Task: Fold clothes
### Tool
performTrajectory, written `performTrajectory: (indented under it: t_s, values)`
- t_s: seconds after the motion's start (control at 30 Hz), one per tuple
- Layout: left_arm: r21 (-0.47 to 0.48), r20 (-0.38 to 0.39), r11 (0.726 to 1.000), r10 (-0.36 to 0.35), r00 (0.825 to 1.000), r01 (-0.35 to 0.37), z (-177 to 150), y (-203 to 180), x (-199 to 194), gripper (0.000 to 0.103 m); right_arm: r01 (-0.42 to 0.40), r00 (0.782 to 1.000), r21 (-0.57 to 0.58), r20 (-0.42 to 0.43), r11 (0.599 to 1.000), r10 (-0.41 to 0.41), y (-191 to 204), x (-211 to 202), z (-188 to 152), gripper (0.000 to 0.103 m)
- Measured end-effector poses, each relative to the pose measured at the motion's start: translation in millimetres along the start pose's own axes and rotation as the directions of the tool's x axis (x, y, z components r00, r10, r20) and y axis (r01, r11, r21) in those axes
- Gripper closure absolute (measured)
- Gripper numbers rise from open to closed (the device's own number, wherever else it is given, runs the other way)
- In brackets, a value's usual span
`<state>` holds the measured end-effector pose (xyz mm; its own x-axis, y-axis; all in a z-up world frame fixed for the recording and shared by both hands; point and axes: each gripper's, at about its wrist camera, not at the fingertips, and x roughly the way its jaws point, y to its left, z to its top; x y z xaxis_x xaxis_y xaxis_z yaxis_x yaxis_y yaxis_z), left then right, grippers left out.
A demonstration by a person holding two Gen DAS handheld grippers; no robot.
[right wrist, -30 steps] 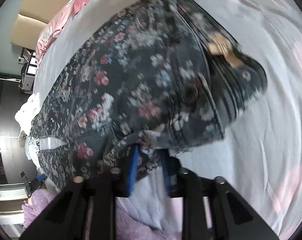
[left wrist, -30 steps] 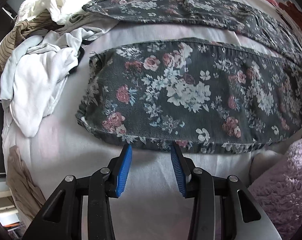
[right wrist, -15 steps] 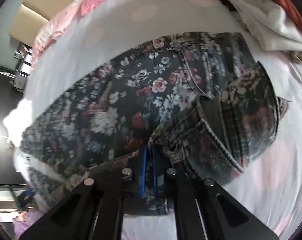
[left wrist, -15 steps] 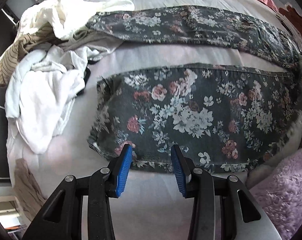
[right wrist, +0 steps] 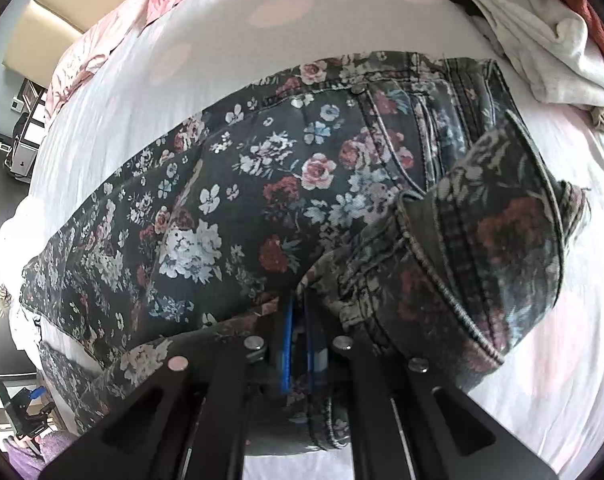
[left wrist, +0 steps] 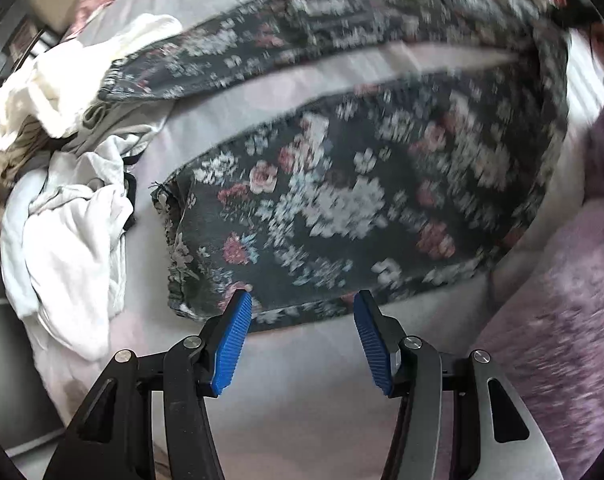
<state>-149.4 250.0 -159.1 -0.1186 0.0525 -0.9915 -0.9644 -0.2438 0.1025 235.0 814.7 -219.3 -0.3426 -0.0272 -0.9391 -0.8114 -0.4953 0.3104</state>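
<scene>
The jeans (left wrist: 341,184) lie on the bed (left wrist: 302,380), floral and dark. In the left wrist view their long axis runs from lower left to upper right; one leg fills the middle of the frame with its hem at centre left, the other leg runs across the top. In the right wrist view the waist (right wrist: 481,208) sits at centre right, folded up over itself, and the legs trail to the lower left.

The left gripper (left wrist: 302,308) points straight down at the bed, its tips just over the near leg's lower edge. Its jaws have just been opening and stand apart, with nothing pinched between the blue pads (left wrist: 234,344).

The right gripper (right wrist: 298,308) tilts steeply down, clenched on denim near the waist, fabric bunched over its fingers.

A pile of white clothes (left wrist: 62,208) lies at the left of the left wrist view.
</scene>
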Motion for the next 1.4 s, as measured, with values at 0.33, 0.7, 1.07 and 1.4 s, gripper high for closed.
performTrajectory:
  t_s: [0.33, 0.7, 1.07, 1.4]
  values:
    - [0.255, -0.125, 0.966, 0.075, 0.989, -0.041, 5, -22, 38, 0.048, -0.111, 0.985, -0.007, 0.135, 0.994, 0.111, -9, -66, -16, 0.085]
    - [0.209, -0.125, 0.978, 0.046, 0.991, -0.019, 15, -24, 50, 0.058, 0.143, 0.989, -0.358, 0.081, 0.923, -0.121, -5, -104, -75, 0.082]
    - [-0.012, -0.028, 1.000, 0.014, 1.000, -0.015, 16, 1, 24, 0.086, 0.271, 0.946, -0.530, -0.006, 0.803, -0.323, -16, -41, -96, 0.056]
    - [-0.075, -0.032, 0.997, 0.020, 0.999, -0.022, 23, 20, 16, 0.087, 0.276, 0.956, -0.445, 0.033, 0.852, -0.293, -49, -26, -47, 0.064]
